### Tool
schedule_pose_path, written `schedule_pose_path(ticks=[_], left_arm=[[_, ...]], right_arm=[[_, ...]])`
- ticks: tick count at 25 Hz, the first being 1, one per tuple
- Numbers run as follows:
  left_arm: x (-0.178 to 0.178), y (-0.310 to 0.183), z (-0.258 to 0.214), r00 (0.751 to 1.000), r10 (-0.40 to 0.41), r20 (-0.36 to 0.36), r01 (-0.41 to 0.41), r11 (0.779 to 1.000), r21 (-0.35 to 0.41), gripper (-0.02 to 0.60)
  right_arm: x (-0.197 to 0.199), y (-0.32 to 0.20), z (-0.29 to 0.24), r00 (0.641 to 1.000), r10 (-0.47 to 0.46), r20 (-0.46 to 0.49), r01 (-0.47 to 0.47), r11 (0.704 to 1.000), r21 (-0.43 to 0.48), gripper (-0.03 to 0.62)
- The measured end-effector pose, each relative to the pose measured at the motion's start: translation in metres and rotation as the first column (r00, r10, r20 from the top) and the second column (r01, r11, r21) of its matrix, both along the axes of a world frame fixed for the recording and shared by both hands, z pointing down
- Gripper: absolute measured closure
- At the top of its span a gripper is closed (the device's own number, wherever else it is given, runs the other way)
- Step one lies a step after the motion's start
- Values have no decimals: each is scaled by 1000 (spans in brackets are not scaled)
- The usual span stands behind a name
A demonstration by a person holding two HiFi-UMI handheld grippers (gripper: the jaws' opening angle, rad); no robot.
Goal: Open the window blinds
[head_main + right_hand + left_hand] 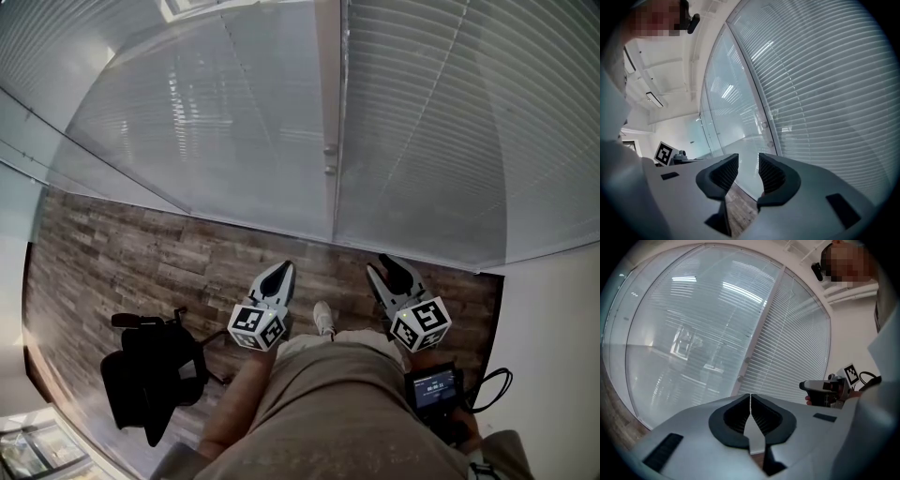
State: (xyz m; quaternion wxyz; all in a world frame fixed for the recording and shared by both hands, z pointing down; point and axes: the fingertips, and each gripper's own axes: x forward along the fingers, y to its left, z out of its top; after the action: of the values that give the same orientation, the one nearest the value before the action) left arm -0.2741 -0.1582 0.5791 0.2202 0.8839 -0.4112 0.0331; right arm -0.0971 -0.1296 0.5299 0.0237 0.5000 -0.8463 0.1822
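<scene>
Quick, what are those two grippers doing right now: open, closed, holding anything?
Left gripper: jaws closed, nothing between them.
Right gripper: jaws open, empty.

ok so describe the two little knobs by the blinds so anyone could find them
Find the wall of blinds. A pale upright post splits it in two. The knobs sit on that post, one above the other, the only bumps on it.

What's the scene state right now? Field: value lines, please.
blinds: lowered to the floor
left tongs: shut, empty, short of the blinds
right tongs: open, empty, short of the blinds
floor: wood planks
black bag: on the floor, left side of the head view
task: not yet begun
</scene>
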Motion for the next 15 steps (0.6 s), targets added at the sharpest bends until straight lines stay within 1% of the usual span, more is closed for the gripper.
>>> schedule_pose_path(ticks=[5,9,15], left_arm=[[-12,-15,-12,1000,11,-4,-11,1000,9,566],[-17,-26,-6,1000,12,-9,-12,1000,6,565],[-8,-22,4,999,34,-18,-34,999,-12,565]], right_arm=[[-10,-10,-7,1000,10,-6,-10,1000,-6,451],[-8,-17,-10,999,24,-25,-24,1000,1,451],[7,-17,-7,997,56,-48,-56,998,0,451]])
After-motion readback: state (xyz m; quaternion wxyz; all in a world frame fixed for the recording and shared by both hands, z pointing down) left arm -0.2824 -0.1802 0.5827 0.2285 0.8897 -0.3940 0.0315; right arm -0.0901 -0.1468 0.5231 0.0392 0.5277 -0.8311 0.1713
